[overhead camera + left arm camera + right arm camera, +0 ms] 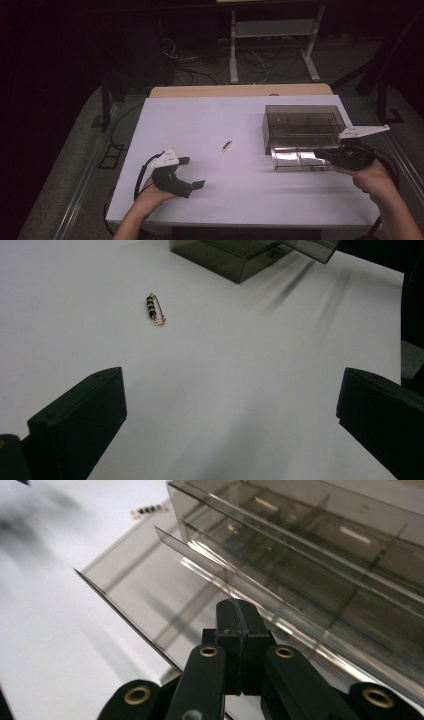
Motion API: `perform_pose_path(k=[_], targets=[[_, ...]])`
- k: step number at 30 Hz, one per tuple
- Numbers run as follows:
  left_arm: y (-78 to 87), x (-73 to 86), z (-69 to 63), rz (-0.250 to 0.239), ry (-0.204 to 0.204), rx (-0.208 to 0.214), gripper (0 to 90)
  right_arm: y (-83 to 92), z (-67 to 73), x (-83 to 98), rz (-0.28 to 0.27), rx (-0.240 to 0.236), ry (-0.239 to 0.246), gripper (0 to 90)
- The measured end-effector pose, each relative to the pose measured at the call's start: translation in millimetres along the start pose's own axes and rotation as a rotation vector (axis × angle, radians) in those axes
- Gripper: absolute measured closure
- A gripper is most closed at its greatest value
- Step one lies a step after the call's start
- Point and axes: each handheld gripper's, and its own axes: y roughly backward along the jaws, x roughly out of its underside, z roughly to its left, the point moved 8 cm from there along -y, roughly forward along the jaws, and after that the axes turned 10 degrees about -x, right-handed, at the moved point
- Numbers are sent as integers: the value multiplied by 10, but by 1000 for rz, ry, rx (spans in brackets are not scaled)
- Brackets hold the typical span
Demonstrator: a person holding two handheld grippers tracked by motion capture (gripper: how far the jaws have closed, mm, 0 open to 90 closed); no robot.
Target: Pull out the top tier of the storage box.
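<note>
A small beaded safety pin (226,145) (156,310) (147,511) lies on the white table (210,120), left of a smoky clear compartment box (302,125) (230,260) (325,555). The box's lid (300,159) (150,590) is swung open toward the person. My right gripper (320,152) (239,610) has its jaws pressed together on a raised wall of that lid. My left gripper (194,172) (230,415) rests low over the table's near left with its jaws wide open and nothing between them. The pin lies ahead of it.
The table's near edge runs just under both hands. Beyond its far edge stand a wooden strip (240,90), a metal frame (272,45) and loose cables on a dark floor.
</note>
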Motion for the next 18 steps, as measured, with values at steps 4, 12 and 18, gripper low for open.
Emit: perform_pose_path(k=[4,12,18], targets=[[-3,0,-5,-1,-1,1,0,-10,60,-49,-14,-21,15,873],[-3,10,-27,5,-10,2,0,-20,161,-107,-60,-56,31,754],[-3,10,-31,8,-13,0,0,-11,271,-161,-91,-95,51,677]])
